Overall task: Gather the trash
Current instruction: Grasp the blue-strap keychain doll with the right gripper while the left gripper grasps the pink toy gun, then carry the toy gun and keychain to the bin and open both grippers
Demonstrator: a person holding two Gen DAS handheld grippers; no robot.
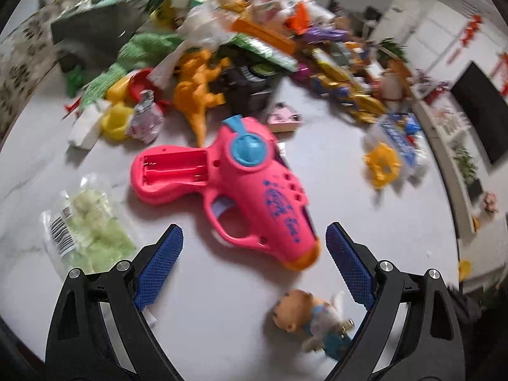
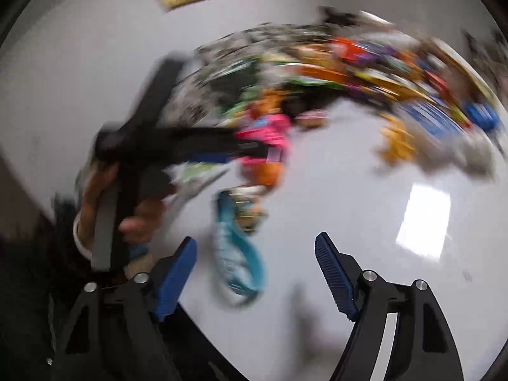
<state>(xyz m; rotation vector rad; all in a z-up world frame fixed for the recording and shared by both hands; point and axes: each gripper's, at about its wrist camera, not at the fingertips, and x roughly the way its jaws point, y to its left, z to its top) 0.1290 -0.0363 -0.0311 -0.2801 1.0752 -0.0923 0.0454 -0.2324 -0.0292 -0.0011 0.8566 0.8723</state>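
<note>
- Left hand-held gripper (image 1: pixel 254 244): jaws wide apart, nothing between the blue pads, hanging over the white desk (image 1: pixel 365 184).
- Just ahead of it lies a pink toy gun (image 1: pixel 228 187), flat on the desk, w/ blue round cap, blue lettering, orange muzzle and an uncovered battery bay in the grip. Muzzle end sits close to the right-side pad; can't tell if they touch.
- Clear plastic bag (image 1: pixel 85 225) w/ pale green contents & barcode label lies on the desk, left of the gun, near the left-side finger.
- Small doll figure (image 1: pixel 314 320) w/ tan head, blue clothes, on its side near the right-side finger base.
- Behind the gun: orange toy dinosaur (image 1: pixel 197 92), yellow cup-like piece (image 1: pixel 117 120), crumpled wrapper (image 1: pixel 146 120), small pink box (image 1: pixel 282 117). Further back a big heap of wrappers and packaging (image 1: pixel 260 38), blurred, runs across the desk.
- Yellow toy piece (image 1: pixel 381 165) beside a blue-white packet (image 1: pixel 400 136), right side, well apart from the gun.
- Right hand-held gripper (image 2: pixel 254 247): jaws wide, empty, over bare desk. View heavily blurred.
- Teal strap-like item (image 2: pixel 238 254) lies on the desk ahead, between the finger lines but not touching the pads.
- In the right wrist view, a person's hand (image 2: pixel 133 209) holds the other gripper's black body at left.
</note>
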